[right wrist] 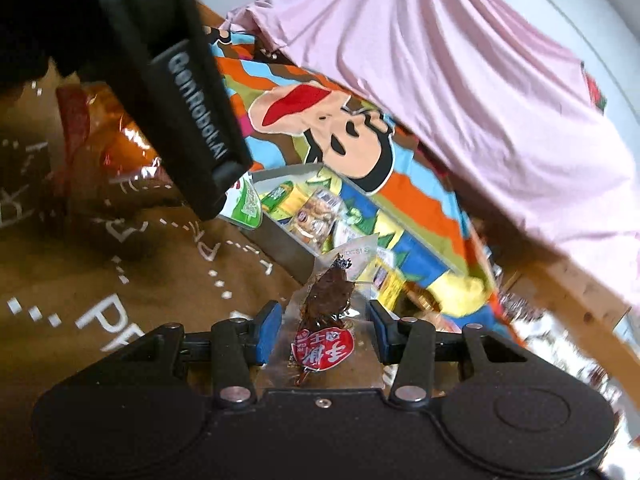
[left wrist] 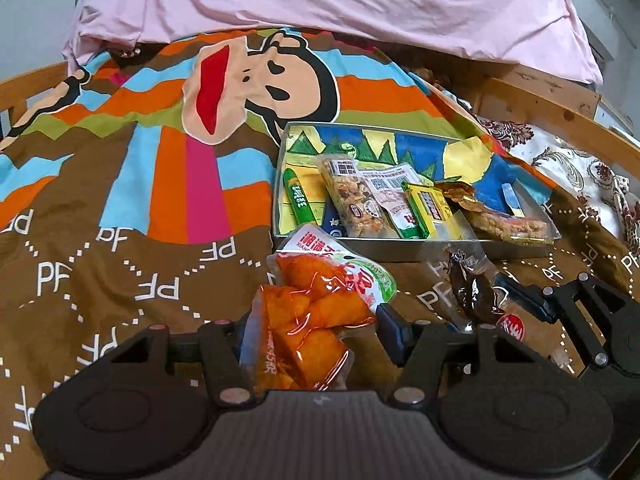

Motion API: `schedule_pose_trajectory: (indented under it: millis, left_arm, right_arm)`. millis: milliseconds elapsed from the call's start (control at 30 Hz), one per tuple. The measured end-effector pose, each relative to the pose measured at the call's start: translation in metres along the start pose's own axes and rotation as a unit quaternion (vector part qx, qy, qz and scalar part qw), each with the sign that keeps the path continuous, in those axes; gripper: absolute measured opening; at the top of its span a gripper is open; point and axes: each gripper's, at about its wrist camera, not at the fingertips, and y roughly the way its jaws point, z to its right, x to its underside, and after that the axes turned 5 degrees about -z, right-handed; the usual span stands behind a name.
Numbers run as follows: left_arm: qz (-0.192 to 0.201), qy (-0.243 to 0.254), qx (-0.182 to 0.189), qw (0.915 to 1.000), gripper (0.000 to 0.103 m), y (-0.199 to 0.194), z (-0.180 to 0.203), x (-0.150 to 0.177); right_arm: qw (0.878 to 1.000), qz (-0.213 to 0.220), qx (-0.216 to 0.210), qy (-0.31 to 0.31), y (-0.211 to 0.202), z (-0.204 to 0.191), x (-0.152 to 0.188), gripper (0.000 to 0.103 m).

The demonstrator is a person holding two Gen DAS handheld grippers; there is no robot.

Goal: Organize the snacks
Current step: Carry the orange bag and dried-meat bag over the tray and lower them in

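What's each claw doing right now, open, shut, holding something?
Left claw: open, straddling the orange snack pouch; no clamp visible.
Right claw: open around the dark jerky packet, gaps on both sides, not gripped.

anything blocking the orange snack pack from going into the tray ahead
Nothing visible. The orange snack pack sits between the left tongs, its tip at the tray near wall; only that low wall lies ahead, though packets crowd the nearest part.

Orange snack pack; brown bedspread, white dotted lettering.
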Motion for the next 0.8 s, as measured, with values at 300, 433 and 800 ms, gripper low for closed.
schedule_pose_trajectory:
  millis: [300, 433, 800]
  left_arm:
    - [0.022, -0.023, -0.009, 0.9995, 0.063, -0.016, 0.007, -0.005]
    - [0.041, -0.017, -0.011, 0.9989, 0.063, -0.030, 0.017, -0.011]
    - [0.097, 0.012, -0.012, 0.9951, 0.063, -0.052, 0.056, -0.040]
  right_arm:
    - [0.998, 0.025, 0.045, -0.018, -0.012, 0.015, 0.000, 0.048]
    - [0.997, 0.039, 0.060, -0.004, -0.024, 0.030, -0.002, 0.048]
    - [0.991, 0.072, 0.101, 0.048, -0.047, 0.078, -0.009, 0.049]
